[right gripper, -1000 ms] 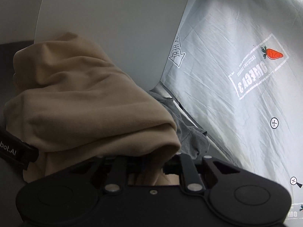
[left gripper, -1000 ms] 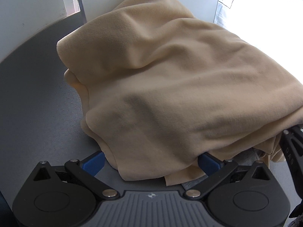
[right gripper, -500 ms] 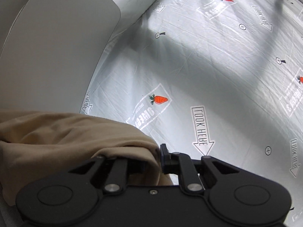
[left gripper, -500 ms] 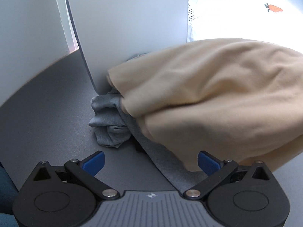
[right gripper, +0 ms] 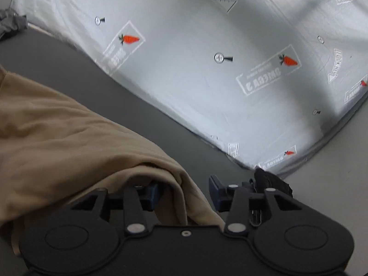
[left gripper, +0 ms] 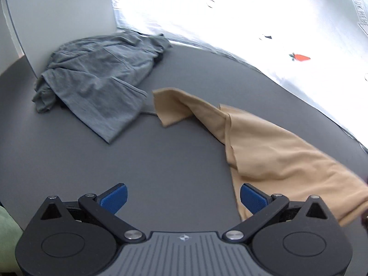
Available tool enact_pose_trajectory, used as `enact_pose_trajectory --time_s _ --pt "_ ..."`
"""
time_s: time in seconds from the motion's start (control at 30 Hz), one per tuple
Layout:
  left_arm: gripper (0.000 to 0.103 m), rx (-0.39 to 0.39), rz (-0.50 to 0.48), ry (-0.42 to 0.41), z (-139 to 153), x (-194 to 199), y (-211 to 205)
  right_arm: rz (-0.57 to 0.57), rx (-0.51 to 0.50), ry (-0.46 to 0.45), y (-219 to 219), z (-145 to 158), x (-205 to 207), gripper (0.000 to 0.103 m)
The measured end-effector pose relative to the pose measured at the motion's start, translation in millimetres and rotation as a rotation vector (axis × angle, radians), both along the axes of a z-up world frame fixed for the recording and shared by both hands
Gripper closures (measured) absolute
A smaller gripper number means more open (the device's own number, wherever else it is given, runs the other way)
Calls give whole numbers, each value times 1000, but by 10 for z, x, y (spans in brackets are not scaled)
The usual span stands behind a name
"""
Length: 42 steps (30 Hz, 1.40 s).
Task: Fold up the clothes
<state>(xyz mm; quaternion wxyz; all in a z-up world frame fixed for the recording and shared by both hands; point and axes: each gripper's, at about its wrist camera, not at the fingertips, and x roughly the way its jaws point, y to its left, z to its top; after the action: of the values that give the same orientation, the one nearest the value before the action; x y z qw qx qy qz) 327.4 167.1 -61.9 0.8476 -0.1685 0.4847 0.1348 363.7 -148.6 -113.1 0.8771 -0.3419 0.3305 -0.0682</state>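
tan knit garment (left gripper: 283,151): cut off at the right edge of the left wrist view; its far end is out of sight.
tan garment fold (right gripper: 174,184): drapes over the left pad of the right gripper (right gripper: 184,192), hiding most of that pad.
crumpled grey garment (right gripper: 11,23): only a scrap shows at the right wrist view's left edge.
white printed sheet (left gripper: 253,11): overexposed, its print mostly unreadable.
pale green cloth (left gripper: 7,232): sliver at the left edge, cannot tell what it is.
small black object (right gripper: 271,181): behind the right finger, unidentifiable.

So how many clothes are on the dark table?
2. The grey garment lies crumpled by the white panel; the tan garment sprawls nearer, draped over the right gripper. More could be out of view.
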Motion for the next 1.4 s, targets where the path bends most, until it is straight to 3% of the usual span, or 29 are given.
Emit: enact_pose_trajectory --time_s 0.07,0.13,0.2,0.27,0.37,0.47,0.53,0.67,0.77,0.87,0.9,0.93,0.97,1.0,1.1,1.17,1.23,1.27,1.33,1.37,1.4 --pt "0 4 -33 13 -101 -30 -384 -23 -67 97 -439 -396 -240 59" --pt "0 25 -50 27 -196 -84 -716 7 -34 153 -694 -518 -441 57" --pt "0 -5 -70 54 -267 -110 -904 43 23 173 -834 -527 -559 45" --pt "0 -45 -89 76 -312 -114 -1048 84 87 182 -916 -512 -622 41" --pt "0 -65 -111 65 -272 -106 -1186 89 281 195 -995 -482 -534 32" --pt "0 -38 -124 42 -190 -117 -1328 -60 576 221 -1280 -524 -258 31" --pt "0 -23 -124 32 -146 -116 -1401 -249 760 192 -1567 -613 -124 31" --pt "0 -43 -94 29 -133 -74 -1375 -413 810 81 -1971 -754 101 22" --pt "0 -43 -69 21 -108 -62 -1320 -469 839 81 -2201 -938 384 18" --pt "0 -68 -44 6 -97 -35 -1263 -522 959 147 -2356 -1159 683 22" --pt "0 -76 -39 2 -96 -24 -1252 -515 995 150 -2356 -1185 727 44" --pt "0 -78 -35 -2 -94 -13 -1245 -477 985 149 -2271 -1124 745 60" --pt "0 -75 -30 -6 -91 -3 -1240 -439 974 147 -2185 -1063 762 85" --pt "0 -72 -25 -11 -88 8 -1234 -393 959 145 -2088 -995 773 89" --pt "0 -77 0 -20 -74 24 -1172 169 743 155 -1236 -489 421 92" --pt "0 -90 11 -12 -72 34 -1118 479 739 263 -788 -302 43 93" --pt "0 -89 11 -5 -61 28 -1087 713 777 445 -492 -308 -280 97" --pt "0 -81 5 -3 -50 14 -1080 770 766 516 -373 -347 -424 97" --pt "0 -63 -4 5 -40 -20 -1067 777 690 612 -205 -444 -563 96" --pt "0 -56 -9 12 -41 -41 -1058 746 681 610 -206 -441 -562 95" --pt "0 -52 -13 19 -47 -60 -1043 684 699 566 -254 -386 -542 86"
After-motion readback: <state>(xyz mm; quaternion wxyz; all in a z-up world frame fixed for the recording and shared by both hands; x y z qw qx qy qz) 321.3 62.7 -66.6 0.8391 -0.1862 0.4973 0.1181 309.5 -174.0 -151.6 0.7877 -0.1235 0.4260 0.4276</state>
